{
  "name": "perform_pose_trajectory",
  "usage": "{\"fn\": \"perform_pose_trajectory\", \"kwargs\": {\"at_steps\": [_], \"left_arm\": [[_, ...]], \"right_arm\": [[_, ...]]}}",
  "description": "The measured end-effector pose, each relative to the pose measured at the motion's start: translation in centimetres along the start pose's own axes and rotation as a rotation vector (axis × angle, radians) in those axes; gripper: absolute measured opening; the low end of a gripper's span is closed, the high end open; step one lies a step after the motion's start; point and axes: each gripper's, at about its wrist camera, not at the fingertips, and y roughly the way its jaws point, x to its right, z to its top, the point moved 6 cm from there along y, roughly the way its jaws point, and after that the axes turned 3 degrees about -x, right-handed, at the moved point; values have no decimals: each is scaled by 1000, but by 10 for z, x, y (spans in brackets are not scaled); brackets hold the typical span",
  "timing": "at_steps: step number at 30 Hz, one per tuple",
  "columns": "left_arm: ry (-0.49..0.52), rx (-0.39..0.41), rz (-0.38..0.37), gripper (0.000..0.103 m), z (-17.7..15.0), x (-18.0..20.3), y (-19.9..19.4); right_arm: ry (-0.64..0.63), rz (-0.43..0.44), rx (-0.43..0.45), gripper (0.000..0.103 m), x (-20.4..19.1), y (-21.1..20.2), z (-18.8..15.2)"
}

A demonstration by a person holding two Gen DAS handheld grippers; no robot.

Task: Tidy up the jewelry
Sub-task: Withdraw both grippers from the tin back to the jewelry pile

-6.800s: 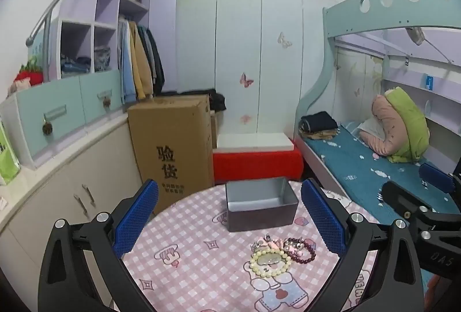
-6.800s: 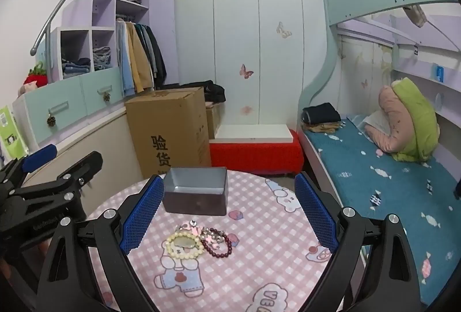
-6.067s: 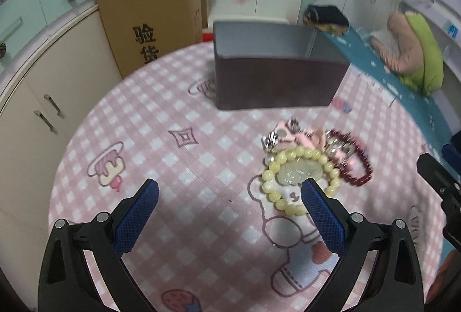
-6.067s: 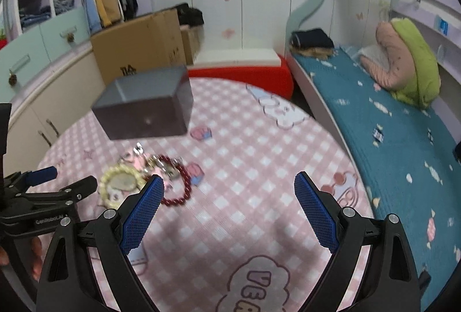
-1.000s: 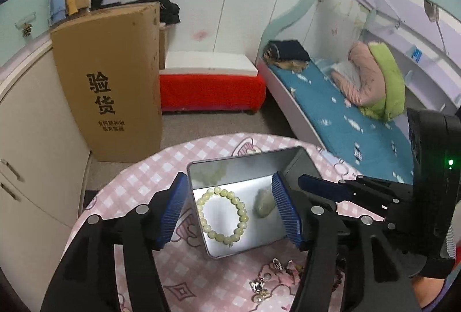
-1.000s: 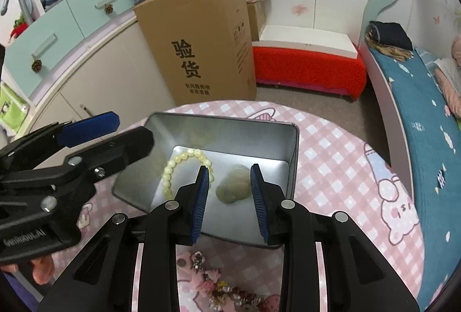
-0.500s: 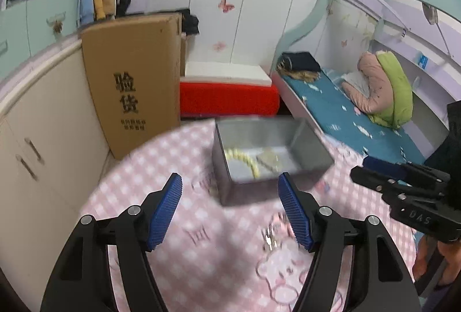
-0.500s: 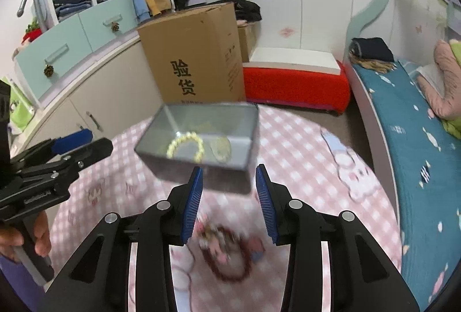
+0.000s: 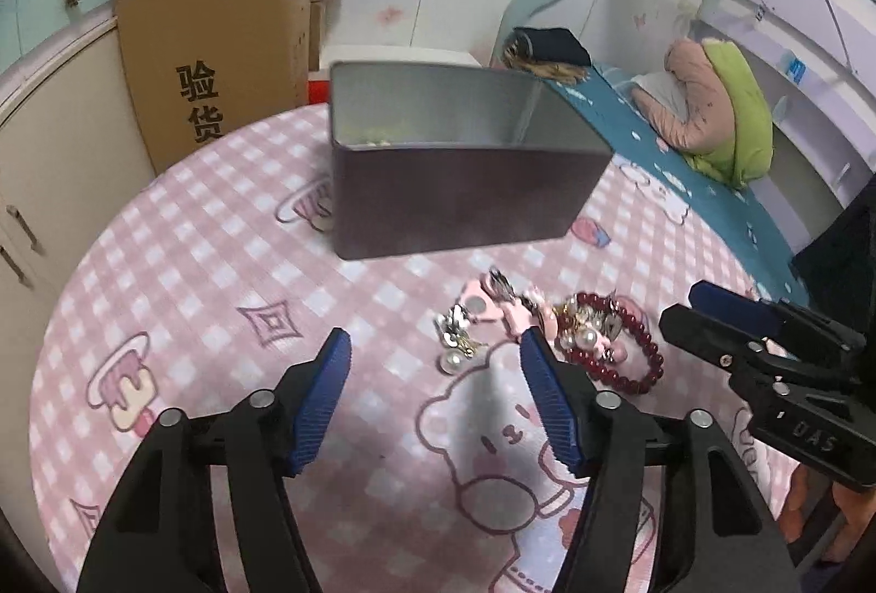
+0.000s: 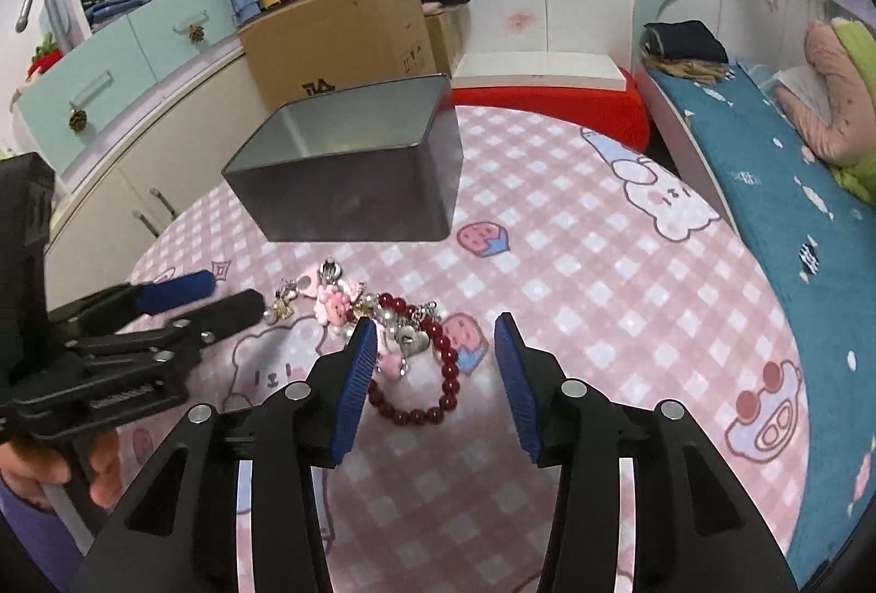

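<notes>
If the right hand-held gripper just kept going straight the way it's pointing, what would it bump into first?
Probably the red bead bracelet, lying on the tablecloth just ahead of the open right hand-held gripper. The metal box sits farther behind, though depth is hard to judge.

Pale yellow bead bracelet with its jade-like pendant: gone from the pink checked tablecloth (image 9: pixel 191 264), where it lay 6.8 s ago beside the dark red bead bracelet (image 10: pixel 432 374); a pale yellow trace shows inside the grey rectangular metal tin (image 9: pixel 460 204). Left gripper (image 9: pixel 432 346), a second ago over the tin, now low over the cloth near the small pearl earrings (image 9: pixel 454 346), jaws narrower than at the start. Right gripper (image 10: pixel 435 330), likewise dropped, jaws wider than a second ago, straddles the red bracelet.
</notes>
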Motion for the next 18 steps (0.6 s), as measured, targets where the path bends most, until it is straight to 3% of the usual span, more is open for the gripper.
{"fn": "perform_pose_trajectory", "kwargs": {"at_steps": [2,7,8,10,18], "left_arm": [[15,-16,13,47,-2,3,7],[38,-21,33,41,-1,6,16],[44,-19,39,26,0,7,17],[52,-24,44,9,1,6,18],[14,-16,7,9,-7,-6,6]], "right_arm": [[8,2,1,45,2,1,-2],[22,13,2,45,5,1,-3],[23,14,2,45,6,1,-3],[24,16,3,45,7,1,-4],[-13,15,-5,45,-8,4,-2]]}}
